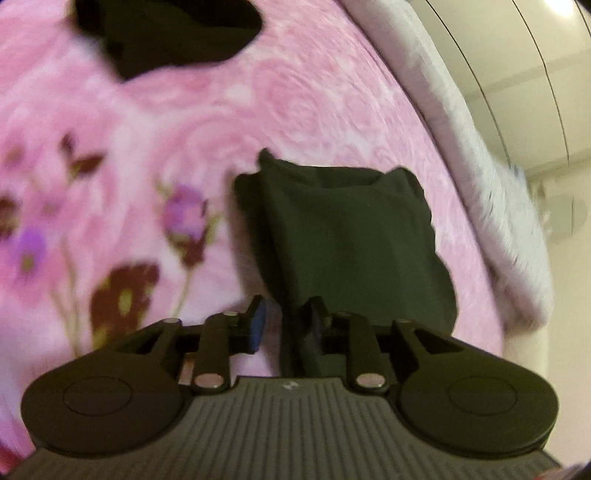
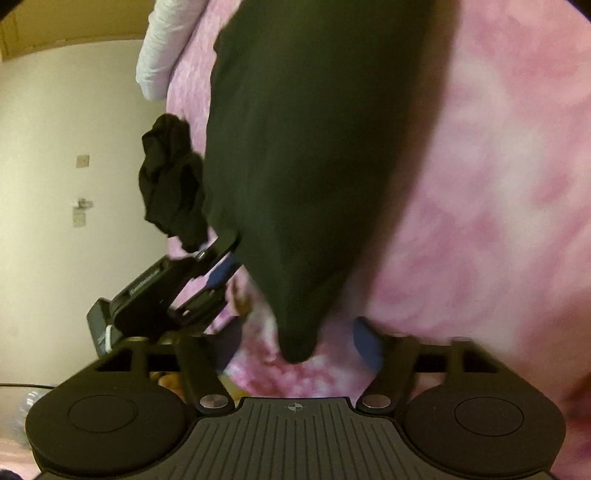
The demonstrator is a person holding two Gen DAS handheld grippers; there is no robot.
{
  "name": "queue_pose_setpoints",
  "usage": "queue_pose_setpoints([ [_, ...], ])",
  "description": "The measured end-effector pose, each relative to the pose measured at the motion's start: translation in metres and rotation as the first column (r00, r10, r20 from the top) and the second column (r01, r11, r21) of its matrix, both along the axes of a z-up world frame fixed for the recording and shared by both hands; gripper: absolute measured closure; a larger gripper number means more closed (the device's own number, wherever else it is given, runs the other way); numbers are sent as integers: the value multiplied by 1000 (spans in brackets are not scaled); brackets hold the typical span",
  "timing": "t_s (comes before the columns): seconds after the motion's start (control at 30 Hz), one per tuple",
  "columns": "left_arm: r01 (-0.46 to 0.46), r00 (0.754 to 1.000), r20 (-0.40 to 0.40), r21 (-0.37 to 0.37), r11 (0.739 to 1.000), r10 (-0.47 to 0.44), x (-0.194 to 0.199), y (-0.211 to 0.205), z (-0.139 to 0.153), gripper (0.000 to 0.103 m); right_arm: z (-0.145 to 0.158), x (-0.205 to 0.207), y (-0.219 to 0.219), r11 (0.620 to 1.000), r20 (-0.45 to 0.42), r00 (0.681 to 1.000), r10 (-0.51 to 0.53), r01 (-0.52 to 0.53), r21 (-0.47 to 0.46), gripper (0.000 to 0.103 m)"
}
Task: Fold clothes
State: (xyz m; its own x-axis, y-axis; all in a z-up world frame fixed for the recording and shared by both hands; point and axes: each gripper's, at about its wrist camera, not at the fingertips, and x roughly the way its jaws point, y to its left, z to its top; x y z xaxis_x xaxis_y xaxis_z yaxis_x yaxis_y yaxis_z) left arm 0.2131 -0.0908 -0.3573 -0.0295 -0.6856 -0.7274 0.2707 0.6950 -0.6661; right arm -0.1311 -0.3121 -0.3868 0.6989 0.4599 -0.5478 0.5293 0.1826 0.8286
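While both of my cameras look down at the bed, I list the following.

Item one: my left gripper (image 1: 284, 325), fingers a little apart, with the near edge of a folded black garment (image 1: 347, 236) between them; the blue pad (image 1: 257, 325) on one finger is bare, and I cannot tell whether the other finger presses the cloth. The same gripper shows in the right wrist view at the garment's lower left edge (image 2: 221, 266).

Item two: my right gripper (image 2: 306, 354), fingers spread wide, with the garment's pointed corner (image 2: 295, 184) hanging down between them and touching neither finger as far as I can see.

Item three: a pink blanket (image 1: 295, 96) with a rose pattern and purple and brown flowers, covering the bed beneath the garment.

Item four: a second, crumpled black garment (image 1: 170, 33), lying on the blanket well apart from the folded one; in the right wrist view it sits at the bed's edge (image 2: 171, 177).

Item five: a white pillow (image 1: 491, 206) along the blanket's far side, against a pale wall (image 1: 517, 74).
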Motion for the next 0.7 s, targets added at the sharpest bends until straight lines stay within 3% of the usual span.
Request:
queue_pose_setpoints([
  [0.1, -159, 983, -104, -42, 986, 154, -30, 25, -10, 74, 3, -24, -38, 998, -37, 998, -60, 58, -37, 31],
  [0.2, -337, 922, -229, -78, 938, 313, -82, 47, -18, 73, 14, -48, -77, 989, -72, 990, -120, 113, -97, 31],
  [0.3, -456, 860, -295, -79, 886, 417, -136, 54, -19, 72, 21, -62, -108, 982, -104, 984, -142, 127, -141, 31],
  [0.4, -521, 824, -312, -86, 849, 474, -157, 49, -21, 67, 20, -63, -121, 984, -121, 987, -106, 87, -154, 31],
  [0.63, -647, 738, -337, -105, 756, 585, -194, 33, -26, 66, 13, -41, -146, 989, -93, 995, 23, -36, -140, 31],
  [0.7, -654, 740, -312, -125, 746, 596, -191, 38, -23, 66, 14, -36, -161, 987, -79, 995, 61, -72, -146, 31],
])
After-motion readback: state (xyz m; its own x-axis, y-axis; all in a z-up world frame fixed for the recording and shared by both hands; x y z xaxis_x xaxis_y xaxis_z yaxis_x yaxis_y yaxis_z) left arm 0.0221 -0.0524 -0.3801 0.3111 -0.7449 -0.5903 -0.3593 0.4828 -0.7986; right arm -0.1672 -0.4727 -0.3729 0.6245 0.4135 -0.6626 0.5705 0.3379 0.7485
